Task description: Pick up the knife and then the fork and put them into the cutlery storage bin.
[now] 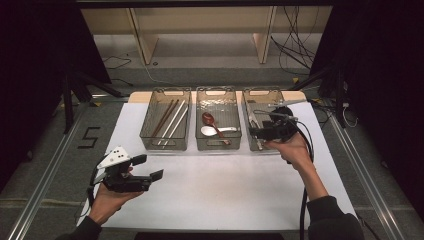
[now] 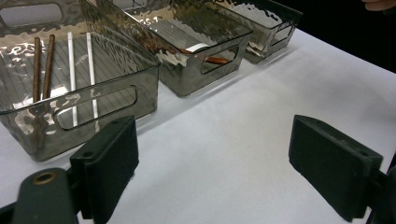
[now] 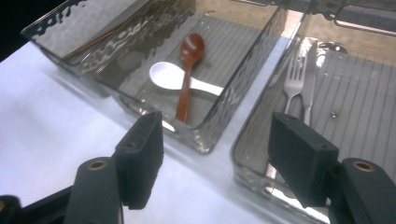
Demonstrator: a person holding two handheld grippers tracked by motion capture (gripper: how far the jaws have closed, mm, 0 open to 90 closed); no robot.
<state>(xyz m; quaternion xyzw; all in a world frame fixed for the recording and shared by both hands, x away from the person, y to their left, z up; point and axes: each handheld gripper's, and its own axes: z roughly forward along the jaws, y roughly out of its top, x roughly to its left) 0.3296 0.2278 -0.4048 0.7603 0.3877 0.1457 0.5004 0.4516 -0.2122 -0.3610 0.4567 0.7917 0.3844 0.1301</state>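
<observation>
Steel fork (image 3: 293, 74) beyond right gripper (image 3: 215, 154) (empty)

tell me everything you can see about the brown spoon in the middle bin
The brown spoon looks like glossy reddish-brown wood or lacquer, with an oval bowl and a slim straight handle. It lies flat on the ribbed floor of the middle bin, its handle crossing over the white spoon and touching it. No tongs touch it.

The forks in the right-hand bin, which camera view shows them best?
The right gripper view: the forks lie close and sharp in the right bin, tines plain, just beyond the open right gripper. In the high view they are thin, faint streaks beside the gripper. The left gripper view gives the far bin's wall, its contents unreadable.
</observation>
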